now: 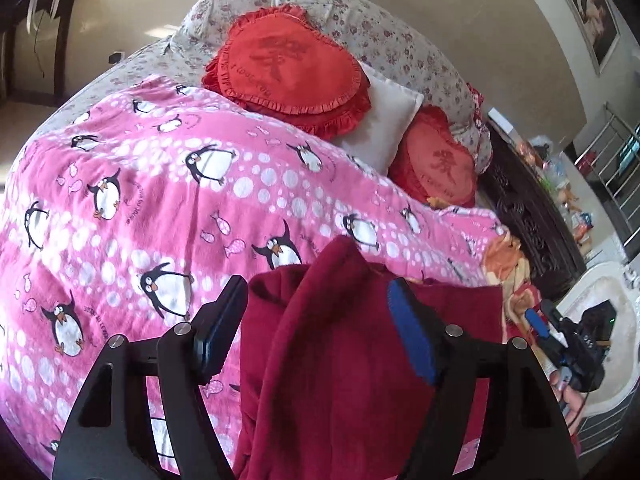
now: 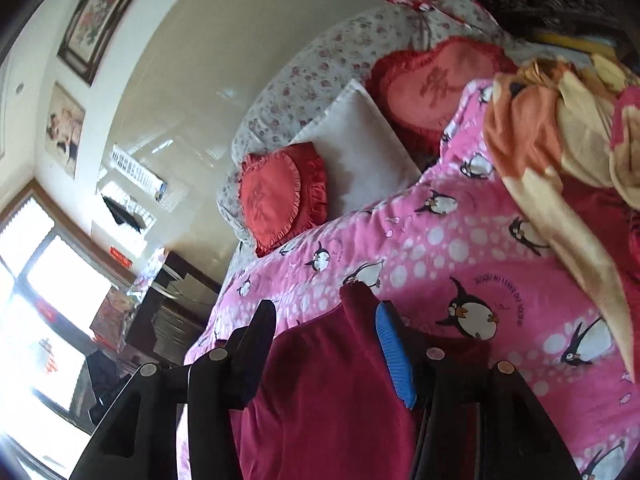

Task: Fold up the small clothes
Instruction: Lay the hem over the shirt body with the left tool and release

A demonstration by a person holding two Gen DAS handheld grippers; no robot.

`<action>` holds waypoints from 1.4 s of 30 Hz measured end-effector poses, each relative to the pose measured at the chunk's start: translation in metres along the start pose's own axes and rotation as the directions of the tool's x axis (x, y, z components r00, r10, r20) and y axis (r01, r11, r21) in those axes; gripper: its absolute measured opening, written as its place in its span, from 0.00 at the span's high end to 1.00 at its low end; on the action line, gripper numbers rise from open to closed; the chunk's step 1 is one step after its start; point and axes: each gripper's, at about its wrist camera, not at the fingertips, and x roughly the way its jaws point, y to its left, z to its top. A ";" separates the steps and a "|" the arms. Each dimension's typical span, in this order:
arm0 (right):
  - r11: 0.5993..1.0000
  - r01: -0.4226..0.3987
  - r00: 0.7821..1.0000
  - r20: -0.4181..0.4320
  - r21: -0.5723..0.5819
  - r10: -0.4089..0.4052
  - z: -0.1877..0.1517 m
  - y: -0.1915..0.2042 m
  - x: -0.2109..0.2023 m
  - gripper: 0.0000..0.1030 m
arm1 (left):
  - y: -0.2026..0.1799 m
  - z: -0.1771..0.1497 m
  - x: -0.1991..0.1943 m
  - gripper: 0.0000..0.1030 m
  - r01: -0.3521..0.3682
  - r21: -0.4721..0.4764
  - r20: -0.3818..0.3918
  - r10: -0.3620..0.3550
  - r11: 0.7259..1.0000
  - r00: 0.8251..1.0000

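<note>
A dark red garment [image 1: 340, 352] lies on the pink penguin blanket [image 1: 160, 184] of a bed. In the left wrist view my left gripper [image 1: 318, 308] stands wide open, and a raised fold of the garment lies between its fingers, draped against the blue-padded right finger [image 1: 412, 336]. In the right wrist view the garment [image 2: 320, 392] also rises between the fingers of my right gripper [image 2: 326, 332], which is open; its blue pad [image 2: 394, 356] touches the cloth. The right gripper shows at the right edge of the left wrist view [image 1: 560, 340].
Red heart cushions [image 1: 288, 64] and a white pillow [image 1: 380, 120] lie at the head of the bed on floral bedding [image 1: 360, 24]. An orange patterned blanket [image 2: 560, 140] is bunched at the bed's side. A dark carved headboard [image 1: 528, 224] and a cluttered counter [image 1: 572, 200] stand on the right.
</note>
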 end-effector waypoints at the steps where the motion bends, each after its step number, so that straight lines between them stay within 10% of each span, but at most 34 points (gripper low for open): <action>1: 0.999 0.000 1.000 -0.017 -0.041 0.000 -0.005 0.008 0.002 0.52 | -0.003 -0.003 0.007 0.29 -0.014 0.010 -0.012 0.015 1.000 1.000; 6: 0.961 0.090 0.987 -0.103 -0.263 -0.120 -0.036 0.037 0.041 0.57 | -0.006 -0.012 0.051 0.29 -0.101 0.006 -0.072 0.102 0.995 0.992; 17: 0.952 0.247 0.958 -0.103 -0.180 -0.268 -0.027 -0.028 0.111 0.58 | 0.017 -0.006 0.104 0.26 -0.223 -0.046 -0.130 0.215 0.974 0.968; 30: 0.924 0.266 0.943 -0.123 -0.274 -0.308 -0.078 0.007 -0.001 0.54 | 0.011 -0.055 0.019 0.26 -0.169 0.023 -0.087 0.171 0.985 0.981; 35: 0.841 0.369 0.879 -0.144 -0.396 -0.454 -0.126 0.000 0.007 0.59 | 0.024 -0.098 0.021 0.26 -0.219 0.032 -0.131 0.221 0.975 0.966; 42: 0.856 0.389 0.886 -0.117 -0.339 -0.449 -0.122 -0.002 -0.005 0.59 | 0.039 -0.126 0.023 0.26 -0.243 -0.032 -0.162 0.235 0.970 0.958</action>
